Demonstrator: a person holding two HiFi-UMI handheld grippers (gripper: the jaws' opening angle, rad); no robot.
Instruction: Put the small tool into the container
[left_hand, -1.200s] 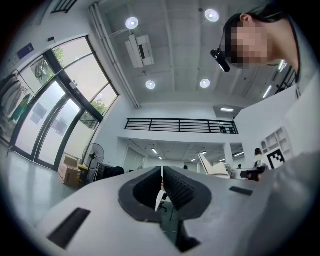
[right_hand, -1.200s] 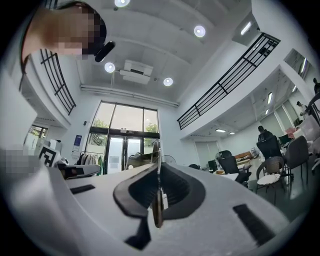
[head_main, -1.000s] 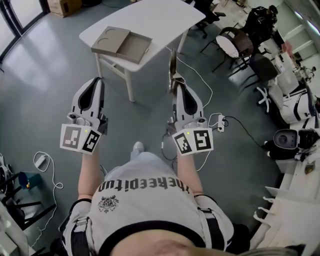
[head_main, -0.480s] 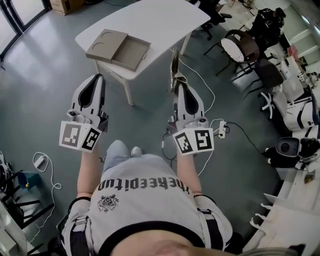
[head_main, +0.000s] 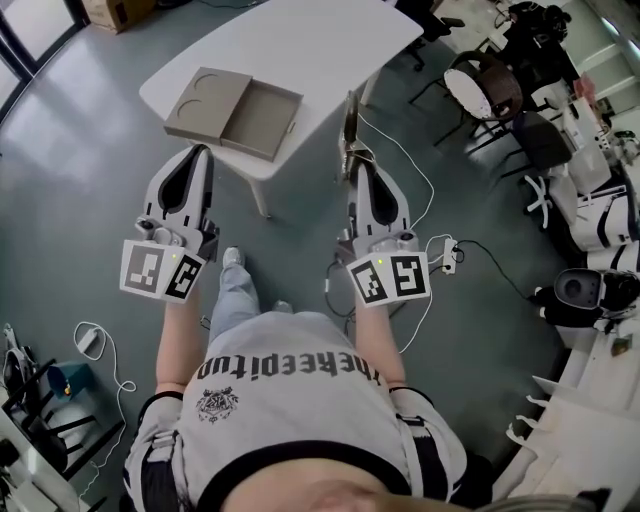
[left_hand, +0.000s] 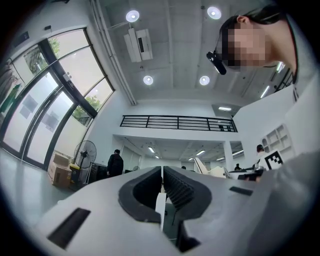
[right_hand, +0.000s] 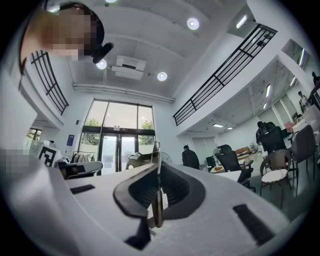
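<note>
- The small tool (head_main: 348, 125), a thin flat metal strip, is clamped by its lower end between the closed jaws of the right gripper (head_main: 358, 170). It is held over the floor, just short of the near edge of the white table (head_main: 310, 35), and most of its length stands out beyond the jaw tips.
- The jaws of the left gripper (head_main: 198, 150) are brought together with nothing between them. It is also held short of the table's near edge.
- The open tan box (head_main: 258, 118) is set at the table's near corner, close to the edge.
- The strip could probably be swung or slid in the pads, because so little of it is gripped.
- The free end could be caught on the table's edge or the box wall if it is brought in too low.
- The box looks light and could be pushed off the table's corner, since it is steadied by nothing.
- Counted: two grippers, one tool, one box with two joined halves, one table.
</note>
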